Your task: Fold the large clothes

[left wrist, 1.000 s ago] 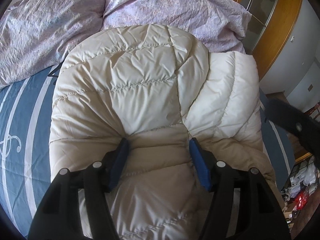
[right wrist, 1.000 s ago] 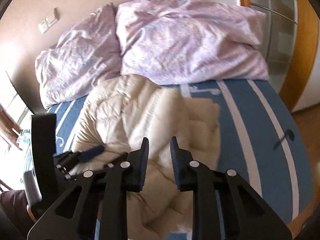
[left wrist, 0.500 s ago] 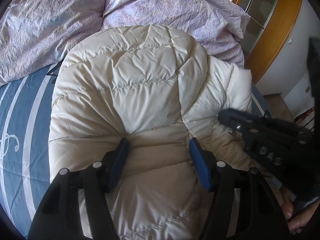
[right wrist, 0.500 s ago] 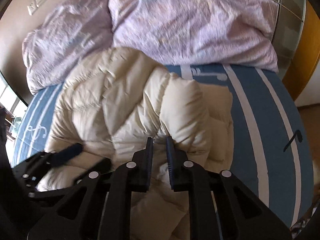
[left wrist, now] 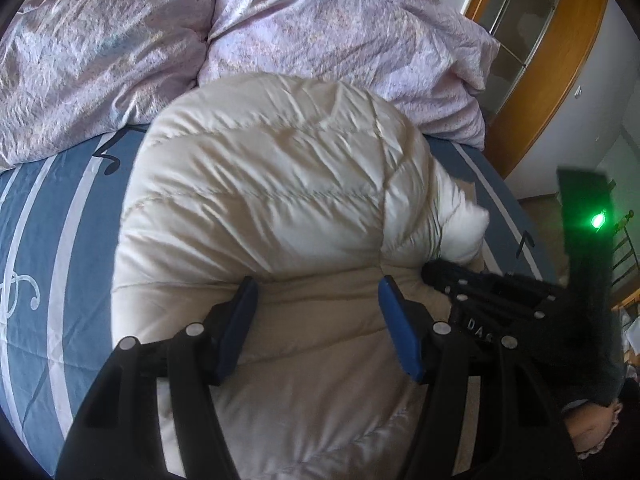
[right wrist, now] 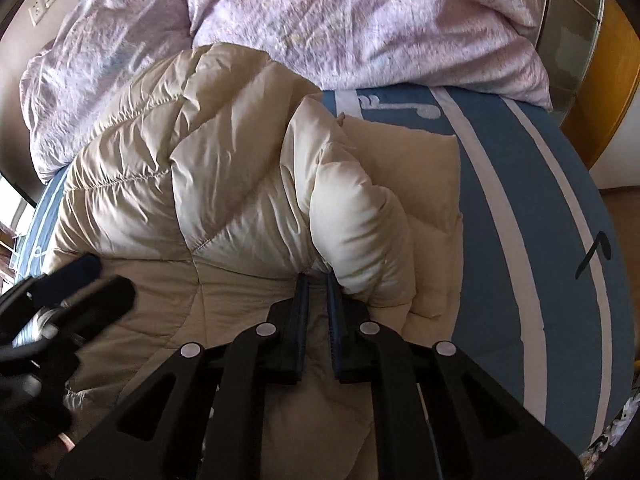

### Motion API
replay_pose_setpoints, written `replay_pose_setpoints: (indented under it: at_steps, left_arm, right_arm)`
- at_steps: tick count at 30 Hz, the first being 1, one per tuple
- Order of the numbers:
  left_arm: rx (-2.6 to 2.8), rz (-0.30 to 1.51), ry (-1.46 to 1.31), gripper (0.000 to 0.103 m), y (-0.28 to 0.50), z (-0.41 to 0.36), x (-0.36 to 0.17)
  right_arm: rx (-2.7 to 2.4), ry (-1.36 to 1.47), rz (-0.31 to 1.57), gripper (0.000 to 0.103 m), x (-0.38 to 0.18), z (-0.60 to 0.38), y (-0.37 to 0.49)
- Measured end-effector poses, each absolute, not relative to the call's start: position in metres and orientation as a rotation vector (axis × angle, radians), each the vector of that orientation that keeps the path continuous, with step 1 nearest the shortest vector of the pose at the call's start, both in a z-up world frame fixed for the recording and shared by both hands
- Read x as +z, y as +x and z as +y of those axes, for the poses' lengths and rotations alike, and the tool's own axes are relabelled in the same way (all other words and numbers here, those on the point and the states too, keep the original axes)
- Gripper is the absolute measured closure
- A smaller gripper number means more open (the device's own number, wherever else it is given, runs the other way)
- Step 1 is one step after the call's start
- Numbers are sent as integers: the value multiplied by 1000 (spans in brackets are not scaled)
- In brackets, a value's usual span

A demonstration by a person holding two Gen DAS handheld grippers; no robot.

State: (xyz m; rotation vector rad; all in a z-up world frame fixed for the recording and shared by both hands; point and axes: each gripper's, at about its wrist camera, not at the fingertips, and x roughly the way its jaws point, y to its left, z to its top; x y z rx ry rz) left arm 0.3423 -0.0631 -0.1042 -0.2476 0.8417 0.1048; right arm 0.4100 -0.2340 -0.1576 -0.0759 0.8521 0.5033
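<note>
Pinching cream quilted puffer jacket (right wrist: 240, 184) on the blue white-striped bedsheet (right wrist: 516, 208), just below the crinkled lilac duvet (right wrist: 360, 20).
Right gripper (right wrist: 318, 280) jaws nearly together, clamped on a puffy fold; left gripper (left wrist: 316, 292) jaws wide apart, pressed into jacket. Right gripper body lettering reads "DA", rest hidden.

Jacket (left wrist: 272, 200): cream quilted cloth, puffy, smooth with a soft sheen.
Bedsheet (right wrist: 500, 184): matt blue cloth, quilted, with white stripes.
Duvet (left wrist: 320, 28): lilac cloth, crumpled, faintly glossy.
Left tool (left wrist: 318, 302): matt black plastic, blue pads, small silvery pins.
Door frame (left wrist: 560, 76): smooth varnished wood.
</note>
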Motion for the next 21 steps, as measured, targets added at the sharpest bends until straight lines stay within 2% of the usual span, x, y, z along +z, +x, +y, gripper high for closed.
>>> replay_pose_setpoints:
  at_steps: [12,21]
  left_arm:
    - [217,763,-234,40,360,-20,-74]
    - [270,866,-147,37,375,-9,-110]
  right_arm:
    - [501,-25,864,95,-170,-241,416]
    - [490,-13,853,95,-173,-241,416]
